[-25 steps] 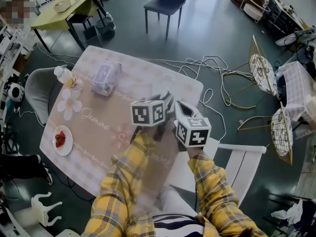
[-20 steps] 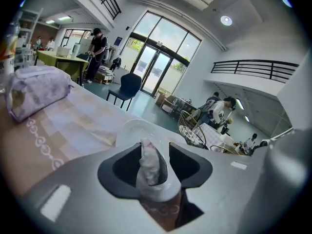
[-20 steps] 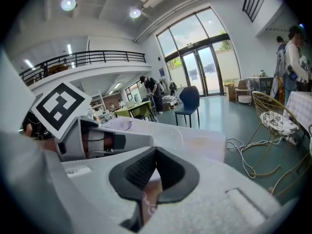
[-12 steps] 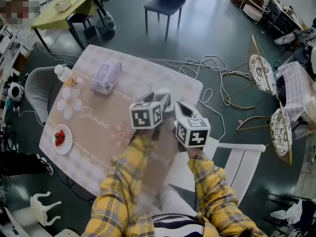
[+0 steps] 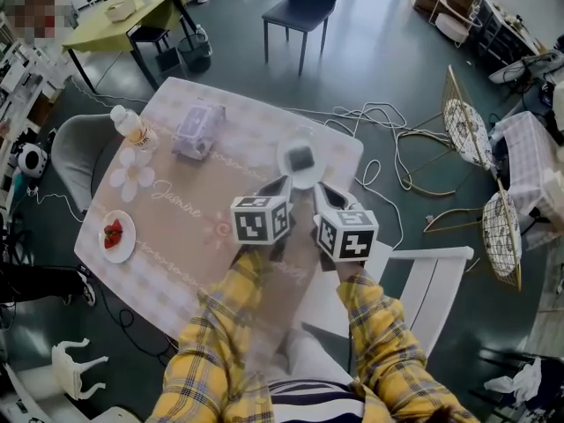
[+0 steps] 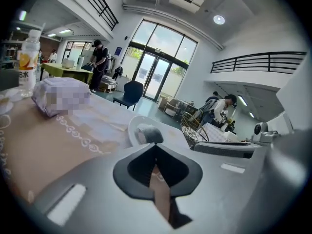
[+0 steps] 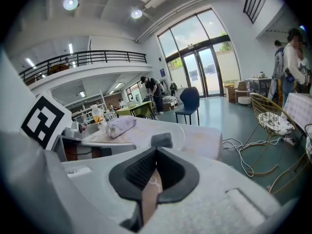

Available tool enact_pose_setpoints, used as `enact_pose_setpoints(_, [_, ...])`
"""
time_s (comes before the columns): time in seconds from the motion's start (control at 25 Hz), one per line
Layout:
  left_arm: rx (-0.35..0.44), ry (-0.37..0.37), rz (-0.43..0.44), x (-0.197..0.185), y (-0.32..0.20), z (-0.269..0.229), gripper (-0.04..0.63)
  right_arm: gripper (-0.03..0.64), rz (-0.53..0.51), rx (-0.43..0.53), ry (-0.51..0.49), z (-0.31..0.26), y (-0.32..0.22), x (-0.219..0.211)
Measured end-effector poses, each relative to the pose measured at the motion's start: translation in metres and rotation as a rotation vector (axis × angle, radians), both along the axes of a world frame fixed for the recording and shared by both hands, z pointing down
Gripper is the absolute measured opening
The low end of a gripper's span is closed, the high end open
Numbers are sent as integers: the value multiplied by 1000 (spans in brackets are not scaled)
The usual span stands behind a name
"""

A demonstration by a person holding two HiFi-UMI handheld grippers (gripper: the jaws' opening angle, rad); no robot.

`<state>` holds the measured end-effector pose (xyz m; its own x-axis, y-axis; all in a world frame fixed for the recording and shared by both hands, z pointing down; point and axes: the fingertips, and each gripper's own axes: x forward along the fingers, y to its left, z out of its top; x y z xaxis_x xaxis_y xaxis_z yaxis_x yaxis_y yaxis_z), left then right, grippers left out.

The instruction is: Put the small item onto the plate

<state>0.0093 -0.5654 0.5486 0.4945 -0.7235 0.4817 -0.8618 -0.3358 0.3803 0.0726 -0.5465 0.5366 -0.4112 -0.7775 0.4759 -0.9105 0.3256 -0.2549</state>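
Now that grey block [image 5: 301,158] rests on plate [image 5: 284,167], looks done, with left tool [image 5: 282,183] just closed empty and right tool [image 5: 321,189] closed empty too.

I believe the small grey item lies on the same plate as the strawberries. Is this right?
No. The grey item lies alone on its own plate; the strawberries are on a separate white plate at the left of the table. The head view shows both.

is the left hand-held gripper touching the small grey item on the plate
Apart. In the head view, bare plate shows between the shut left hand-held gripper and the small grey item.
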Motion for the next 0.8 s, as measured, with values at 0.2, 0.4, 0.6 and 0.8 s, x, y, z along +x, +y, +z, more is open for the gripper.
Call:
enact_pose_setpoints(0.2, [24, -4, 34, -1, 33, -12, 2, -2, -1, 16, -8, -12, 20, -7])
enact_pose_setpoints(0.4, [32, -5, 48, -10, 75, -24, 2, -2, 7, 10, -32, -19, 52, -16])
enact_pose_setpoints(0.6, [39, 2, 53, -23, 118, -36, 2, -2, 13, 20, -35, -31, 86, -23])
enact_pose_setpoints(0.8, [48, 19, 60, -29, 164, -44, 2, -2, 23, 27, -19, -38, 124, -26])
